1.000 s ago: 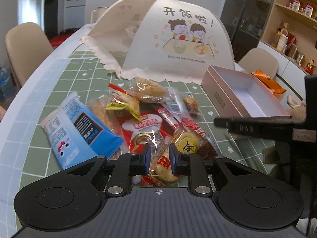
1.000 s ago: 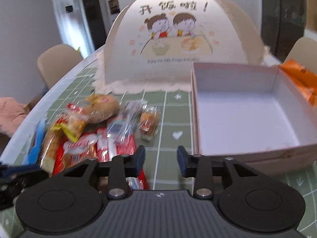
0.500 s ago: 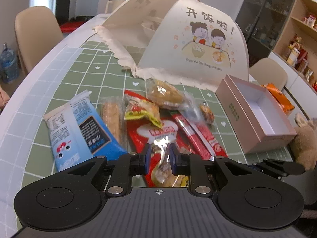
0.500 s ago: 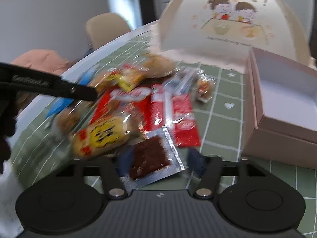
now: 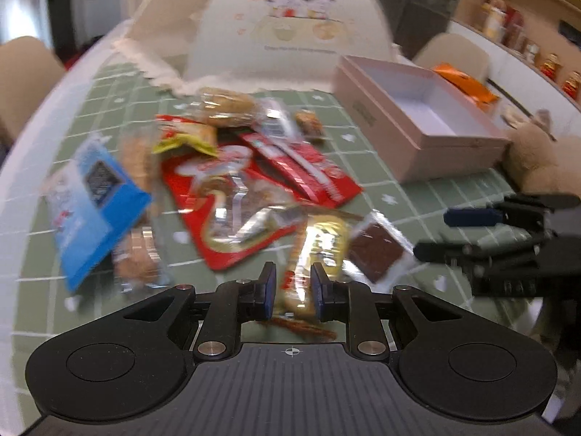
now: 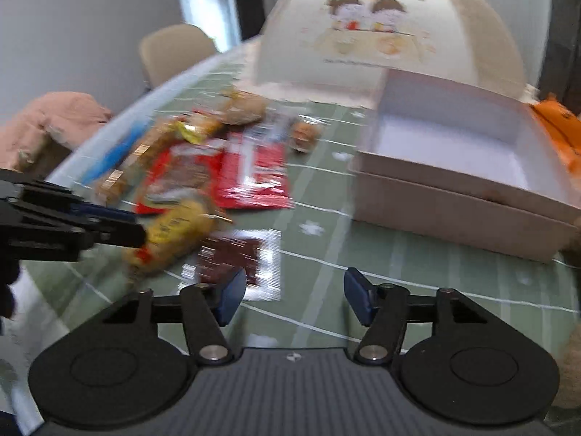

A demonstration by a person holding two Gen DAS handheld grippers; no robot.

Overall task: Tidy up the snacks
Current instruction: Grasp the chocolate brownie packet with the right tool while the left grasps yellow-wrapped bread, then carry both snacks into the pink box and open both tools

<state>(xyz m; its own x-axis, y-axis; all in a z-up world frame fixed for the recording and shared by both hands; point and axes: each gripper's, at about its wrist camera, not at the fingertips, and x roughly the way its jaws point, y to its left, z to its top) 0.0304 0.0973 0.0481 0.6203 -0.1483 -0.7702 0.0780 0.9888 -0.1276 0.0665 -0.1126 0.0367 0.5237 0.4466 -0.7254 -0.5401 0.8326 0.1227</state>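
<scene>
Left gripper (image 5: 290, 292): jaws narrow, clamped on yellow crinkly plastic snack packet (image 5: 316, 250), well short of open pink cardboard box (image 6: 446, 152). Risk: slick film slipping free mid-carry.
Right gripper (image 6: 292, 299): jaws opening, nothing between; brown foil-edged sachet (image 6: 232, 258) just beyond. Risk: colliding with left.

The snack wrappers are seen to be thin, glossy plastic film: the yellow packet (image 5: 319, 250) is crinkled and shiny, the dark brown sachet (image 5: 377, 250) is edged in reflective foil, and the red packs (image 5: 308, 174) carry bright glare. The blue bag (image 5: 90, 203) looks smoother and less shiny. The open box (image 6: 461, 196) is made of matt pinkish cardboard with a white paper lining. The green checked tablecloth (image 6: 417, 272) appears smooth, and the food cover (image 6: 392, 25) is of pale matt fabric.
</scene>
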